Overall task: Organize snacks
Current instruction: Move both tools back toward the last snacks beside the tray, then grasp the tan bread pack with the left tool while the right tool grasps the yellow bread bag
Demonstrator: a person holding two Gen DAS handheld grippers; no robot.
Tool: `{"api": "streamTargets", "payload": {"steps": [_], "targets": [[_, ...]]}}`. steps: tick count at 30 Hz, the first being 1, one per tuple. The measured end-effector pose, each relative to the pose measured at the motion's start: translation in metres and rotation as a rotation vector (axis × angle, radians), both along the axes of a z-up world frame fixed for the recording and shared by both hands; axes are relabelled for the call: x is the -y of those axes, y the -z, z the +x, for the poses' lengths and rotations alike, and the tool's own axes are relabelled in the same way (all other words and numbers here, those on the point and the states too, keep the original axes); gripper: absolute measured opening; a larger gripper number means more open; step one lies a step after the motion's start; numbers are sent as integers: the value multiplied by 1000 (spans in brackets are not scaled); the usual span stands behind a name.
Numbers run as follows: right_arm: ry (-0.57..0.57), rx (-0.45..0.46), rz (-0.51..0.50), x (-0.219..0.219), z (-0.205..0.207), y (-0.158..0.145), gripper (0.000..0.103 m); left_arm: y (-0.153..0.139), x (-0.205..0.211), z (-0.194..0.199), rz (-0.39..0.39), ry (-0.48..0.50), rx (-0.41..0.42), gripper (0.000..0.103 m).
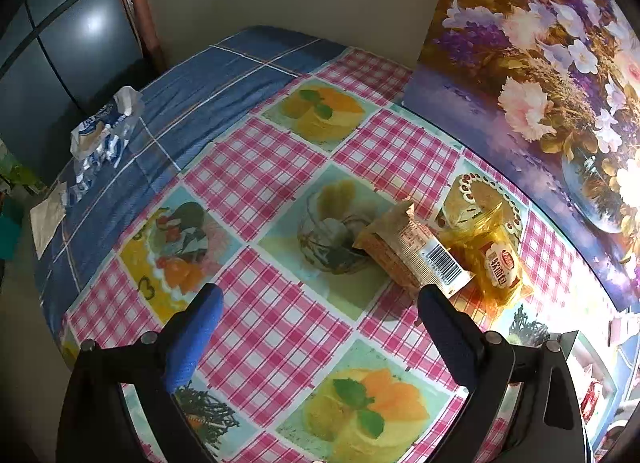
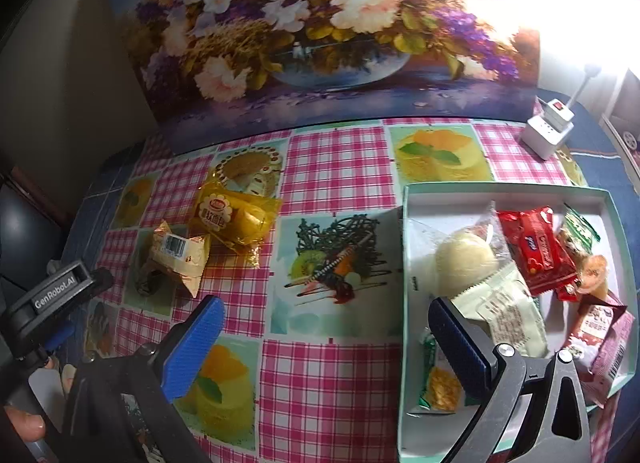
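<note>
A gold-wrapped snack with a barcode point(image 1: 416, 253) point(image 2: 180, 255) and a yellow bread packet point(image 1: 494, 259) point(image 2: 236, 217) lie side by side on the checked tablecloth. My left gripper point(image 1: 320, 299) is open and empty, just short of the gold snack, its right finger near the barcode end. My right gripper point(image 2: 326, 311) is open and empty above the cloth. Its right finger hangs over a shallow white tray point(image 2: 412, 199) holding several wrapped snacks, among them a round cream bun point(image 2: 464, 263) and a red packet point(image 2: 536, 251). The left gripper's body point(image 2: 56, 291) shows at the left of the right wrist view.
A flower painting point(image 2: 320, 35) point(image 1: 540, 83) leans upright against the wall behind the table. A white power adapter point(image 2: 548, 129) stands at the back right. A crumpled blue-white wrapper point(image 1: 104, 131) and a paper slip point(image 1: 46, 219) lie on the blue cloth at the far left edge.
</note>
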State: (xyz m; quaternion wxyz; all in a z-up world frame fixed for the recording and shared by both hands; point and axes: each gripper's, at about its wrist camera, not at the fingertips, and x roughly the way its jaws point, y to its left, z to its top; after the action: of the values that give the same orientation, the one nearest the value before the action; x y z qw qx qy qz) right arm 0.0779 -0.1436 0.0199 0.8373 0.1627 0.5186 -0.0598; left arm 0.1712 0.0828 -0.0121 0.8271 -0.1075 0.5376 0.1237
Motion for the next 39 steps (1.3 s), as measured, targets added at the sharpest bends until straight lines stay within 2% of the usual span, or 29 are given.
{"api": "streamTargets", "payload": {"steps": [9,14,19,20,23,26,28,32,36,39], "targets": [[-34,-9,5,-12,16,11,103,13,11,15,-67,66,-10,98],[-52,-13,17,-15,25,18,103,21,24,20,-14,87,-42,98],[-51,-19,47,-14,31,25,103,21,30,27,-31,108,-23,98],[-58,-18,51,-14,33,26,103,22,30,30,-38,108,-21,98],[-70,-23,48,-14,40,28,103,26,21,43,-138,97,-30,98],[-91,-17,42,-14,50,27,103,23,22,54,-120,109,-18,98],[-115,-12,31,-16,61,26,103,24,27,63,-114,138,-22,98],[-170,-17,13,-25,84,29,103,37,30,76,-152,150,-74,98],[-247,-42,-48,-40,103,37,103,54,26,84,-189,124,-129,98],[-315,-46,-89,-55,114,44,103,62,25,87,-207,121,-141,98]]}}
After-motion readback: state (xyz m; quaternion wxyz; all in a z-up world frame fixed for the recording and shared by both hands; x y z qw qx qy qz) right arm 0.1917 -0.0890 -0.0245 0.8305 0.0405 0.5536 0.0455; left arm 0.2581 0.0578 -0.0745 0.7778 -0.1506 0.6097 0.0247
